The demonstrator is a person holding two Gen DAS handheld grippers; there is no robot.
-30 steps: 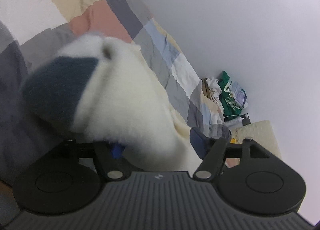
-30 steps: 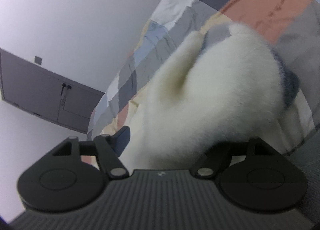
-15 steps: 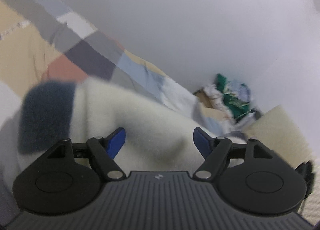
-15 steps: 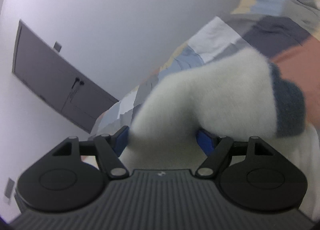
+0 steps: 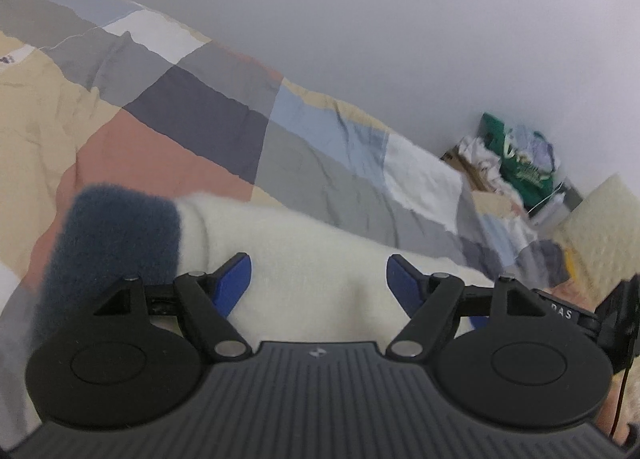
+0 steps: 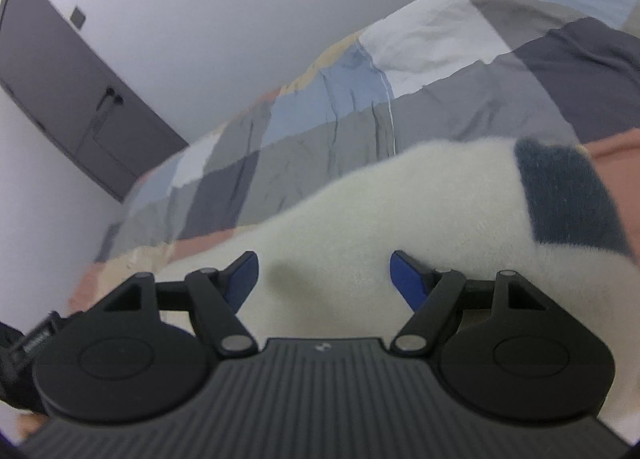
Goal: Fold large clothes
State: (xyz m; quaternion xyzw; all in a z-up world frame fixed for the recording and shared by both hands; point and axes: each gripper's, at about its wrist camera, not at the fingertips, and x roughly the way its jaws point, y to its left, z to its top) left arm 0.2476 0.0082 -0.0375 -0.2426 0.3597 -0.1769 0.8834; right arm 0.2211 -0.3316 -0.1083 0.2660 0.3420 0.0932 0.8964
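Note:
A fluffy cream garment (image 5: 304, 259) with a dark blue cuff (image 5: 116, 235) lies on the patchwork bed cover (image 5: 192, 115). My left gripper (image 5: 320, 279) is open just above it, its blue fingertips (image 5: 234, 279) apart with nothing between them. In the right wrist view the same cream garment (image 6: 400, 211) lies flat with its dark blue cuff (image 6: 568, 195) at the right. My right gripper (image 6: 324, 279) is open over it, holding nothing.
The checked bed cover (image 6: 360, 107) runs back to a white wall. A heap of clothes with a green item (image 5: 520, 163) sits at the bed's far end. A dark door (image 6: 72, 99) stands at the left in the right wrist view.
Both grippers have opened and let go of the garment. The lifted sleeves have dropped and now lie flat on the bed. Both grippers have pulled back from the fabric.

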